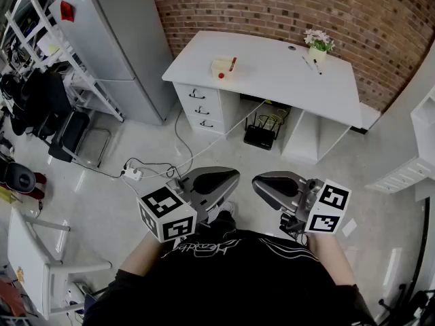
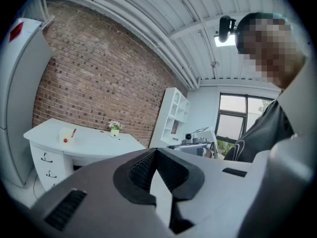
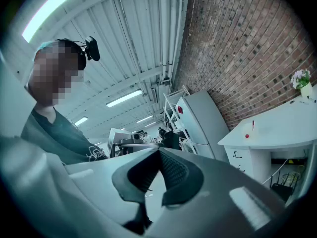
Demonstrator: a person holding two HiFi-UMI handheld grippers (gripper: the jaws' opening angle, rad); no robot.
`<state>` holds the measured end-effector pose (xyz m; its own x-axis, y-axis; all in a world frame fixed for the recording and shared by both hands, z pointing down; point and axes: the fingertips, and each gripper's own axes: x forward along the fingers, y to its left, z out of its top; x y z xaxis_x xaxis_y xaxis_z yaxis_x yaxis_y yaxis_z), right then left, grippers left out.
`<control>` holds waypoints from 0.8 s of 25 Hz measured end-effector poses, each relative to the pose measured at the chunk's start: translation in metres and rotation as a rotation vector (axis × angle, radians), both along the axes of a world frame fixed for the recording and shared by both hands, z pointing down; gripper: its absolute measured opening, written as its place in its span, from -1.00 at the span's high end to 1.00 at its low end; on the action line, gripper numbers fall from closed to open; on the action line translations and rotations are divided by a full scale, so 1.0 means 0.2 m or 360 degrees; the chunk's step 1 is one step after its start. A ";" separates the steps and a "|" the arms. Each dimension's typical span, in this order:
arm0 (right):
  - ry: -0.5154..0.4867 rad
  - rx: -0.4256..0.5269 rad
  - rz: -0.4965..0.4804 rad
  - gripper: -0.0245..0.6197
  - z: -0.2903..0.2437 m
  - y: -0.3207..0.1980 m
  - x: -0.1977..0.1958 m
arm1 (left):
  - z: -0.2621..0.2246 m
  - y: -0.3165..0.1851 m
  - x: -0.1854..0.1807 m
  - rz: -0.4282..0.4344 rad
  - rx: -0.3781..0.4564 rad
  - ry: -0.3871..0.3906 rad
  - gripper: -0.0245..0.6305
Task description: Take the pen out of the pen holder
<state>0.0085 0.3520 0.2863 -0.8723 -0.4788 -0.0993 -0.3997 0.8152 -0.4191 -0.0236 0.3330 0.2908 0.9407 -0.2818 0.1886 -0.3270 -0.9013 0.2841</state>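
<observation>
A pale pen holder (image 1: 219, 67) stands on the white desk (image 1: 272, 73), a red pen (image 1: 232, 64) slanting from it

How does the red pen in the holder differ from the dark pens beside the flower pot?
The red pen stands tilted in the pen holder, at the left of the desk; the dark pens lie flat beside the flower pot, at the right. One is red, the others dark. All are on that same white desk.
</observation>
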 end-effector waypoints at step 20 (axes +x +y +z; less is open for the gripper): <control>-0.0053 -0.0101 0.0003 0.91 0.03 -0.34 -0.05 | 0.06 -0.35 -0.08 -0.0025 -0.0105 0.0046 0.92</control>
<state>-0.0006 0.2847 0.2923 -0.8682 -0.4865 -0.0977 -0.3860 0.7859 -0.4831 -0.0403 0.2628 0.3025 0.9416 -0.2846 0.1798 -0.3318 -0.8751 0.3524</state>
